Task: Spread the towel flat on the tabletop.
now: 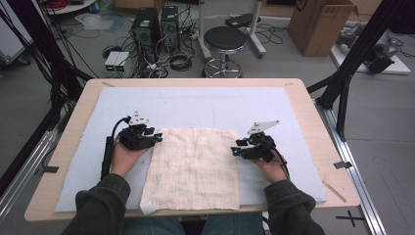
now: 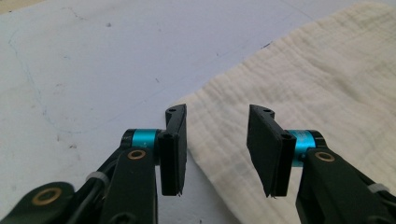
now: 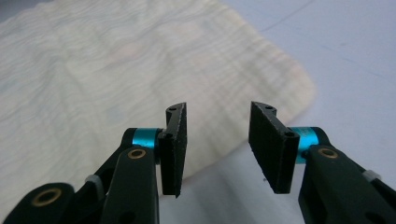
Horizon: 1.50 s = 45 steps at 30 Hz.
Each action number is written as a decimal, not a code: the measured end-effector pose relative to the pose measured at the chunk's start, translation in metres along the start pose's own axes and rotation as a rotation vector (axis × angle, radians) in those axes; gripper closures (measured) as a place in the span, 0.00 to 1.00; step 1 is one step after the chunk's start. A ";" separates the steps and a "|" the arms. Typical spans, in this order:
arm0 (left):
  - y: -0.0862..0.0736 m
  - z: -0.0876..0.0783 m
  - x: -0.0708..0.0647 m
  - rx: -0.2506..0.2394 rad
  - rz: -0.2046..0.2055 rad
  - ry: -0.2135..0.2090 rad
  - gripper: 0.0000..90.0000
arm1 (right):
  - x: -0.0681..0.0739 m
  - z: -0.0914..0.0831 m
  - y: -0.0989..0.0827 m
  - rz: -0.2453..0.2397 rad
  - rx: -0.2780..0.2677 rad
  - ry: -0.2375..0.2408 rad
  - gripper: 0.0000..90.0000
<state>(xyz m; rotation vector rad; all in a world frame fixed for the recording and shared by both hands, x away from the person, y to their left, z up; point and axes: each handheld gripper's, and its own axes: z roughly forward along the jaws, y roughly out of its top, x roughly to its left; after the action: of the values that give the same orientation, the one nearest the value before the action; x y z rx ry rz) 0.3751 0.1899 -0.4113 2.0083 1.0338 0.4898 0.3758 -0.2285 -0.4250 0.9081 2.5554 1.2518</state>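
A cream cloth (image 1: 193, 166) of loosely woven, crinkled gauze lies matt and softly ridged on a pale blue mat (image 1: 195, 105), whose smooth, dull surface carries faint scuffs and pen-like lines. The mat covers a light wooden table (image 1: 78, 105) with a smooth, satin edge. The left gripper (image 2: 217, 149) shows matt black plastic arms, brass-coloured metal rivets and glossy turquoise metal collars; its pads (image 2: 264, 149) are dull black with a finely ribbed, rubbery face. The right gripper (image 3: 219, 147) matches it in finish, with the ribbing plain on its pads (image 3: 268, 147). Each carries a pale grey, matt plate on top. The person's sleeves (image 1: 103, 205) are dark, soft woven fabric.
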 end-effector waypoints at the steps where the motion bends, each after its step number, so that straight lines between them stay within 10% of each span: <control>1: 0.000 0.001 0.001 0.000 -0.007 -0.002 0.64 | -0.004 -0.001 0.001 0.009 0.001 -0.011 0.63; 16: -0.010 0.031 0.016 0.079 -0.081 -0.005 0.52 | -0.039 0.029 0.030 0.081 0.059 -0.074 0.66; 23: -0.010 0.034 0.010 0.085 -0.004 0.008 0.94 | -0.039 0.041 0.030 0.042 0.133 -0.063 0.97; 45: -0.002 0.037 0.030 0.024 -0.102 0.029 0.89 | -0.067 0.049 0.052 0.075 0.141 -0.137 0.86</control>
<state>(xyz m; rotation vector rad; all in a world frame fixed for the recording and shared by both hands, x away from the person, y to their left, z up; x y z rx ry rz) 0.4156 0.1967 -0.4361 1.9629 1.1586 0.4553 0.4726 -0.2104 -0.4247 1.0866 2.5483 0.9994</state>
